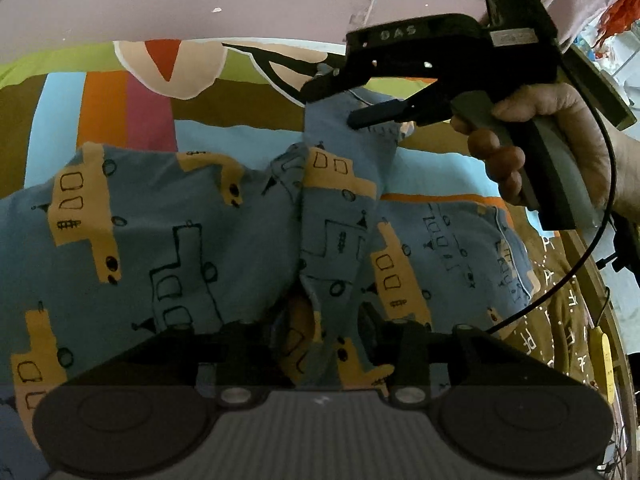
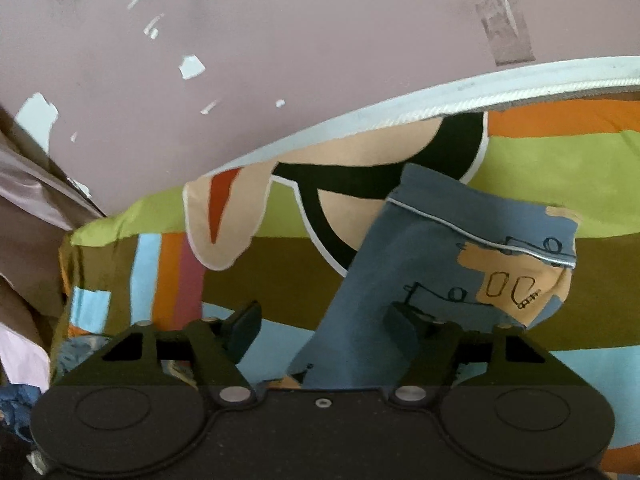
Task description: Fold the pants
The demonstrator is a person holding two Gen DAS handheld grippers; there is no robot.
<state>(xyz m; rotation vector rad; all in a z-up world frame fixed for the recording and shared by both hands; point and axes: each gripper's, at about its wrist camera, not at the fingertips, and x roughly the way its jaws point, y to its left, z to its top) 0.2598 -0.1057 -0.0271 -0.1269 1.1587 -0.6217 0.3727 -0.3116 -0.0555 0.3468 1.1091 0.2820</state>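
The pants (image 1: 192, 224) are blue with yellow truck prints and lie spread on a striped bedsheet (image 1: 104, 112). My left gripper (image 1: 316, 340) is low over the middle of the pants, with a ridge of fabric running between its fingers; whether it pinches the cloth is hidden. My right gripper (image 1: 332, 98) reaches in from the upper right, jaws apart around a raised leg end. In the right wrist view the fingers of the right gripper (image 2: 324, 324) stand apart and the piped leg cuff (image 2: 480, 240) rises between them against the right finger (image 2: 404, 326).
The bedsheet (image 2: 540, 184) is colourful, with a cartoon print. A mauve wall (image 2: 280, 40) with chipped paint stands behind the bed. A black cable (image 1: 576, 264) hangs from the right gripper. Cloth and clutter lie at the far right (image 1: 612, 12).
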